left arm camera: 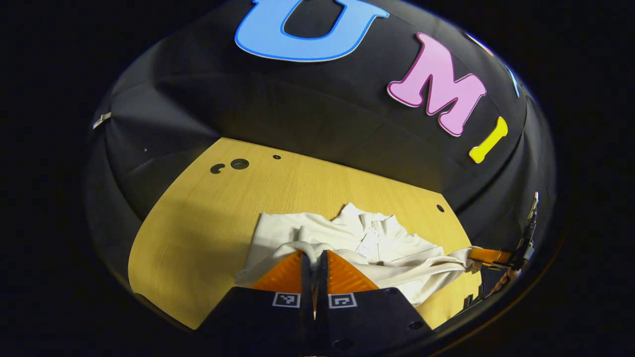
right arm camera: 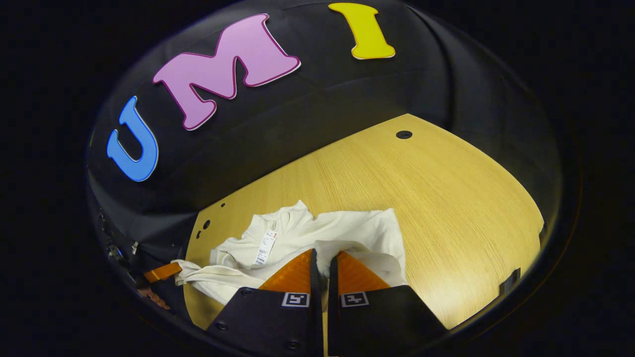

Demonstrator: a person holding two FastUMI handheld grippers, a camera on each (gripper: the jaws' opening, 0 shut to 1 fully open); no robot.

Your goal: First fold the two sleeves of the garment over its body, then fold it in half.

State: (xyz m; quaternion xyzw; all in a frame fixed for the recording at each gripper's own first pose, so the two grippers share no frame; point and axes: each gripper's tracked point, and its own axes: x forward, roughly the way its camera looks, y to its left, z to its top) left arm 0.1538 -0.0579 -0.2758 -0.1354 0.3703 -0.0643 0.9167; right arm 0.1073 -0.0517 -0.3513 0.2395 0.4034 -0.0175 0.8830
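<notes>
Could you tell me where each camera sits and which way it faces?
Left gripper view: rides the left gripper, looking along its fingers across the white garment; the right gripper shows far right.
Right gripper view: rides the right gripper, facing the garment; the left gripper shows far left.
Shared: garment, wooden table.

— Where does the garment (left arm camera: 357, 243) lie?
— On the worktop (left arm camera: 208, 218), near its front edge, with the booth wall behind.
— And in the right gripper view?
— The garment (right arm camera: 307, 238) lies toward the worktop's (right arm camera: 446, 198) left side; a tag (right arm camera: 265, 246) rests on top, left of the jaws.
</notes>
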